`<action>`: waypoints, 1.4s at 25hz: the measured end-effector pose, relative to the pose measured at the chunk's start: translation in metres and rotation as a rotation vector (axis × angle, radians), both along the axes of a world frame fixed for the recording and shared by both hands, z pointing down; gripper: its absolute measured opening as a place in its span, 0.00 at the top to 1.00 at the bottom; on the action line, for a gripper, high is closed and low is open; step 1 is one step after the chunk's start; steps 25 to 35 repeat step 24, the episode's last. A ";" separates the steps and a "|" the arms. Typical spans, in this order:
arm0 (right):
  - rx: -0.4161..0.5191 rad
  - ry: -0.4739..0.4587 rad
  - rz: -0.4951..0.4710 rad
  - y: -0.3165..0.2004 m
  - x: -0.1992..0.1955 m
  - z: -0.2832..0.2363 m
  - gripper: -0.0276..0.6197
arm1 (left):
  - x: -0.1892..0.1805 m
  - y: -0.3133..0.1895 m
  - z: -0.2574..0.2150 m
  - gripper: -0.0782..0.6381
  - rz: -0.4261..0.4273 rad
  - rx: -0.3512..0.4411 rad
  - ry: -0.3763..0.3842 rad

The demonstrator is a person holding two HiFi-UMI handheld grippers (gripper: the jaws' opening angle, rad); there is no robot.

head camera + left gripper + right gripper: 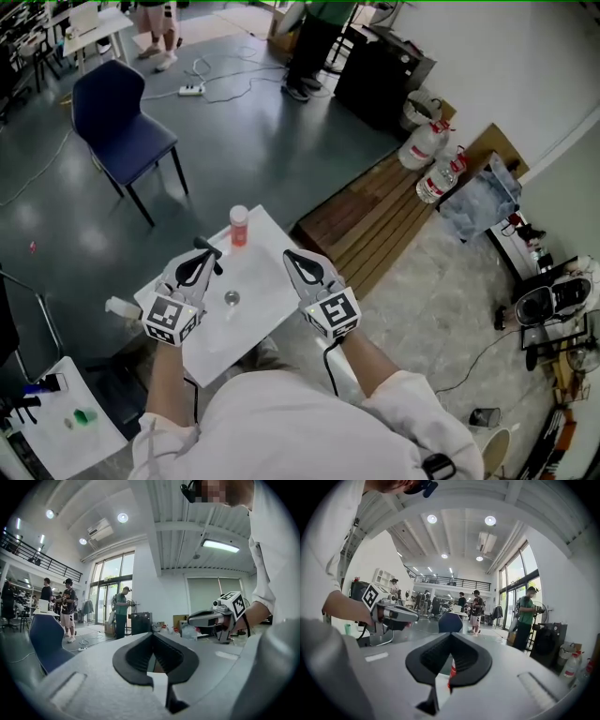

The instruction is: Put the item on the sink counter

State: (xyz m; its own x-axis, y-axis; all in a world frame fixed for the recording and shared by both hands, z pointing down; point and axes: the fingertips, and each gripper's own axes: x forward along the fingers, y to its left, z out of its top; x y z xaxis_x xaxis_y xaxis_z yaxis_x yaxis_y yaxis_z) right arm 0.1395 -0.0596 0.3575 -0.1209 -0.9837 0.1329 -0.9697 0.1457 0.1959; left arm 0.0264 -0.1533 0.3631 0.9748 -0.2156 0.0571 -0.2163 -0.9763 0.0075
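Note:
A small orange bottle (238,226) with a white cap stands upright at the far edge of the white sink counter (267,281), which has a round drain (232,298). My left gripper (208,250) hovers over the counter's left part, shut and empty, a little short of the bottle. My right gripper (293,256) hangs over the right part, also shut with nothing in it. In the right gripper view a strip of the bottle (452,667) shows beyond the shut jaws (450,634), and the left gripper (396,614) is at the left. The left gripper view shows its own shut jaws (151,635) and the right gripper (211,618).
A blue chair (122,117) stands on the grey floor beyond the counter. Wooden planks (375,220) and large water bottles (427,145) lie to the right. A low white table (66,431) sits at the lower left. People stand far off (314,37).

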 end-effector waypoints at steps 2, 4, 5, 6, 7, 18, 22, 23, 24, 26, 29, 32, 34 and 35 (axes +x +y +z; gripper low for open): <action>0.002 -0.001 0.002 0.002 0.000 -0.002 0.96 | 0.000 0.001 -0.002 0.88 0.004 0.003 -0.001; 0.003 -0.003 0.004 0.003 0.001 -0.002 0.96 | 0.000 0.001 -0.003 0.88 0.005 0.006 0.000; 0.004 -0.004 0.004 0.003 0.001 -0.002 0.96 | 0.000 0.001 -0.003 0.88 0.005 0.007 0.001; 0.004 -0.004 0.004 0.003 0.002 -0.002 0.96 | 0.000 0.001 -0.003 0.88 0.004 0.008 0.002; 0.004 -0.004 0.004 0.003 0.002 -0.002 0.96 | 0.000 0.001 -0.003 0.88 0.003 0.008 0.002; -0.008 0.002 -0.008 0.000 0.003 0.000 0.96 | -0.001 0.000 -0.004 0.88 -0.005 0.010 -0.006; -0.010 0.005 -0.012 -0.003 0.005 0.000 0.96 | 0.000 -0.003 -0.004 0.88 -0.007 0.010 -0.005; -0.011 0.005 -0.012 -0.004 0.005 0.000 0.96 | 0.000 -0.004 -0.004 0.88 -0.008 0.010 -0.004; -0.011 0.005 -0.013 -0.005 0.006 0.000 0.96 | 0.000 -0.004 -0.004 0.88 -0.008 0.011 -0.004; -0.011 0.005 -0.013 -0.005 0.006 0.000 0.96 | 0.000 -0.004 -0.004 0.88 -0.008 0.011 -0.004; -0.011 0.005 -0.013 -0.005 0.006 0.000 0.96 | 0.000 -0.004 -0.004 0.88 -0.008 0.011 -0.004; -0.011 0.005 -0.013 -0.005 0.006 0.000 0.96 | 0.000 -0.004 -0.004 0.88 -0.008 0.011 -0.004; -0.011 0.005 -0.013 -0.005 0.006 0.000 0.96 | 0.000 -0.004 -0.004 0.88 -0.008 0.011 -0.004; -0.011 0.005 -0.013 -0.005 0.006 0.000 0.96 | 0.000 -0.004 -0.004 0.88 -0.008 0.011 -0.004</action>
